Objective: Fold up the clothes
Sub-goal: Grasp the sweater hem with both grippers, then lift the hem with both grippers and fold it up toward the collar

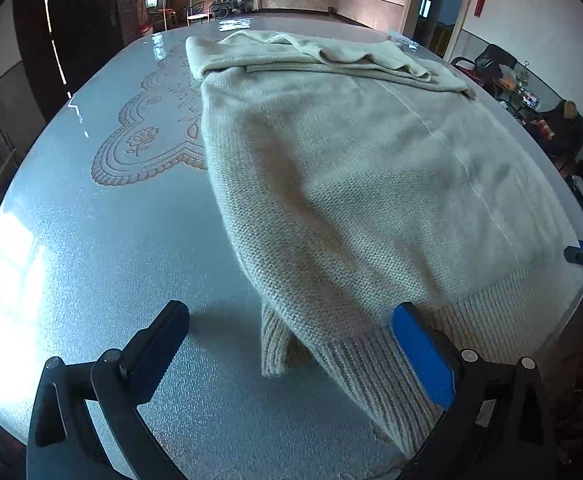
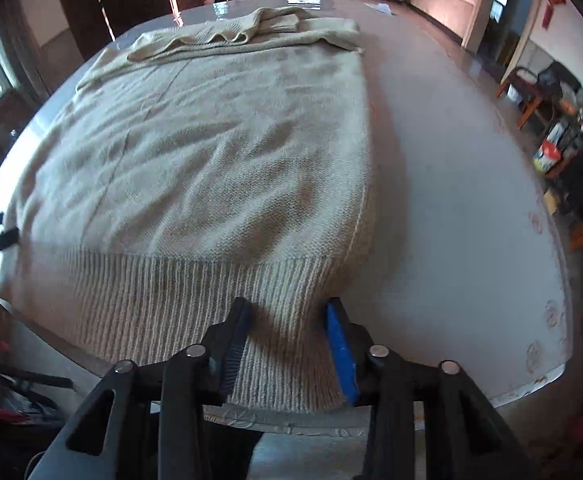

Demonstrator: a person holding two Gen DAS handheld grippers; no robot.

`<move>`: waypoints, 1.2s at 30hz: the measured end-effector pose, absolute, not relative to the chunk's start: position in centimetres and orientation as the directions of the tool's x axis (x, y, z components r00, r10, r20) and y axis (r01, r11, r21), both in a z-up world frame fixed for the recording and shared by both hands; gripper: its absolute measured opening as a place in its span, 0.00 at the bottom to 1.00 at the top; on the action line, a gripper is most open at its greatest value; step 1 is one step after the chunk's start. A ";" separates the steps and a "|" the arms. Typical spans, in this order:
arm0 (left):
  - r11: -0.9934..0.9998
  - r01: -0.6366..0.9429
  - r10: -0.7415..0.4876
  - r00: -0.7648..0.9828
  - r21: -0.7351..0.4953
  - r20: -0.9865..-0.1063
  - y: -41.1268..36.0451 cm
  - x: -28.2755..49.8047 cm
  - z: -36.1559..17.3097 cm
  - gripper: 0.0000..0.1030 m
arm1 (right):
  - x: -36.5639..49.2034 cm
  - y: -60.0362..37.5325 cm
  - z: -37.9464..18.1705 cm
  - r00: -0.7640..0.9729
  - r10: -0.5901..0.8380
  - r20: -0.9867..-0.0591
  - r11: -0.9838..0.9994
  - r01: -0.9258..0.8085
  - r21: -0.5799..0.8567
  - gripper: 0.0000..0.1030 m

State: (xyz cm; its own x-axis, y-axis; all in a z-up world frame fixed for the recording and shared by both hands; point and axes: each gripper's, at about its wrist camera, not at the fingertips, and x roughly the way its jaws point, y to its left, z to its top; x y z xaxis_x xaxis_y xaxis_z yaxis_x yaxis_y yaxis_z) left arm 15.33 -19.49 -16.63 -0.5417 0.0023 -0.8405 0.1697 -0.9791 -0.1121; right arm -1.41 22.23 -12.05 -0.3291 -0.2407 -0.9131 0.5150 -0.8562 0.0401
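A cream knit sweater (image 1: 351, 168) lies flat on the table, its sleeves folded across the far end and its ribbed hem (image 2: 163, 300) nearest me. My left gripper (image 1: 289, 320) hovers open and wide over the hem's left corner, where a ribbed flap (image 1: 279, 348) lies loose between its fingers, touching neither. My right gripper (image 2: 285, 314) points down at the hem's right corner (image 2: 291, 360). Its jaws stand narrow with the ribbed fabric between the pads, and the ribs there run straight and unpinched.
The round table has a frosted cover (image 1: 103, 280) with a lace doily (image 1: 147, 140) under it, left of the sweater. Its near edge (image 2: 531, 388) runs just below the hem. Chairs (image 2: 531, 84) and cluttered shelves (image 2: 567, 140) stand to the right.
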 end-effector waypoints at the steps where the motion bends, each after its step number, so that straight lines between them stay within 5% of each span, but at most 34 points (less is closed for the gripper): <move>1: -0.977 0.171 0.015 -0.551 -0.130 -0.834 -19.8 15.5 -16.4 0.85 | -1.6 22.4 -12.1 -0.318 -0.264 -0.911 -0.867 0.492 0.080 0.08; 2: -0.974 0.173 0.027 -0.561 -0.149 -0.828 -20.1 15.7 -16.1 0.71 | -1.8 22.6 -12.2 -0.307 -0.287 -0.907 -0.876 0.468 0.119 0.07; 3: -0.970 0.175 0.043 -0.569 -0.171 -0.821 -20.5 15.9 -15.8 0.33 | -2.1 22.9 -12.3 -0.301 -0.310 -0.902 -0.882 0.446 0.154 0.07; 4: -0.952 0.186 0.097 -0.564 -0.241 -0.820 -21.3 15.8 -16.0 0.18 | -2.3 23.3 -12.4 -0.293 -0.335 -0.896 -0.886 0.422 0.193 0.06; 9: -0.865 0.250 0.236 -0.561 -0.435 -0.793 -23.5 15.5 -16.6 0.11 | -4.0 26.7 -14.1 -0.187 -0.579 -0.793 -0.813 0.209 0.544 0.05; 15: -0.741 0.222 0.405 -0.606 -0.634 -0.685 -23.9 18.3 -16.1 0.11 | -3.5 30.0 -15.8 -0.177 -0.830 -0.529 -0.530 -0.046 0.847 0.05; 21: -0.572 0.212 0.554 -0.612 -0.793 -0.564 -23.9 21.8 -16.5 0.11 | -0.9 31.0 -14.3 -0.115 -0.870 -0.479 -0.480 -0.016 0.877 0.04; 28: -0.348 0.226 0.638 -0.654 -0.910 -0.406 -25.6 22.3 -15.6 0.11 | 0.5 31.5 -14.0 -0.112 -0.953 -0.281 -0.261 -0.162 0.952 0.04; 32: -0.242 0.168 0.613 -0.737 -0.956 -0.285 -28.1 17.5 -12.2 0.11 | -4.9 29.1 -11.1 -0.148 -0.974 -0.173 -0.155 -0.127 0.980 0.04; 36: -0.266 0.172 0.527 -0.798 -0.949 -0.292 -31.3 10.3 -9.5 0.14 | -13.9 25.3 -8.8 -0.171 -0.973 -0.156 -0.141 -0.098 0.985 0.04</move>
State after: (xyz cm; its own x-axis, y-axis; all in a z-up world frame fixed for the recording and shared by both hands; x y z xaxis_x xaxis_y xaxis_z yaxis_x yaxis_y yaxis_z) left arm 10.31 -31.29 -9.47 -0.7977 0.5275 -0.2924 0.1718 -0.2660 -0.9486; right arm -13.89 25.30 -8.83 -0.1706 -0.9729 -0.1563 -0.0982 -0.1411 0.9851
